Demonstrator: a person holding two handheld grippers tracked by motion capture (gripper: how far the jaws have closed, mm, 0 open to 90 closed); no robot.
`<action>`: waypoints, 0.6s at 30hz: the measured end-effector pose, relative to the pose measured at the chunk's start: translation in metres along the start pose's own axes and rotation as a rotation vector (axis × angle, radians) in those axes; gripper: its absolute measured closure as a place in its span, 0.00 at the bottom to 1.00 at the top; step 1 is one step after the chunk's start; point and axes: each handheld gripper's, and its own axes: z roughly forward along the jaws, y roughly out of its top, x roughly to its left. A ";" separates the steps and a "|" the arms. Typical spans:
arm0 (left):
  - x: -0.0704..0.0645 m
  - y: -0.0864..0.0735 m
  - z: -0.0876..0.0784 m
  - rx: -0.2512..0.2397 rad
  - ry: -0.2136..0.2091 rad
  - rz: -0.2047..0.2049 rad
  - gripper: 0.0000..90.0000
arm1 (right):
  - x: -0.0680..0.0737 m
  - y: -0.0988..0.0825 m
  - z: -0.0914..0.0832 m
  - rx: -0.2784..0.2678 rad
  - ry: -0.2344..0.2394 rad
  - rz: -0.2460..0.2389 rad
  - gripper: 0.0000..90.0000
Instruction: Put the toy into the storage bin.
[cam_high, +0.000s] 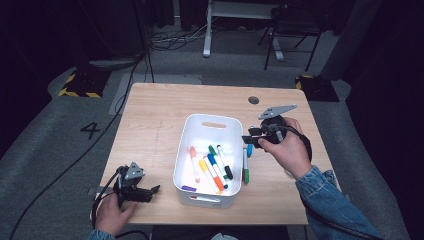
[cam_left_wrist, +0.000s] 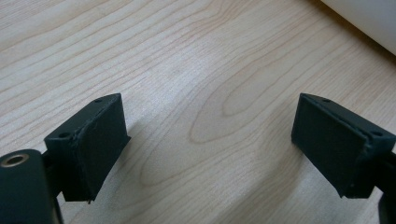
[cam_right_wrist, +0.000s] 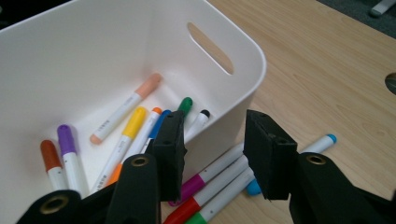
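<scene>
Closest up in the right gripper view, the right gripper (cam_right_wrist: 212, 158) has its two black jaws partly apart with nothing pinched between them, hovering over the near wall of the white plastic bin (cam_right_wrist: 243, 65). Just past that wall, on the light wooden table (cam_right_wrist: 327, 74), a little bunch of loose markers lies side by side right against the bin: a magenta-capped marker (cam_right_wrist: 198, 186), a red-capped marker (cam_right_wrist: 187, 212), a green-capped marker (cam_right_wrist: 205, 215) and a light-blue-capped marker (cam_right_wrist: 322, 142). Inside the bin there's a pile of markers with peach, yellow, orange, purple, green and black caps.

In the high view the left gripper (cam_high: 152, 190) sits at the table's front left corner, well apart from the bin, jaws spread wide over bare wood.
</scene>
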 end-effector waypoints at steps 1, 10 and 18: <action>0.000 0.000 0.000 -0.001 0.000 0.000 0.12 | -0.003 -0.001 0.001 -0.002 -0.001 0.007 0.65; 0.000 0.000 0.000 0.000 0.000 0.000 0.12 | -0.043 -0.015 0.023 0.039 -0.036 0.091 0.65; 0.000 0.000 0.000 -0.001 0.000 -0.002 0.12 | -0.070 -0.025 0.050 0.088 -0.078 0.150 0.63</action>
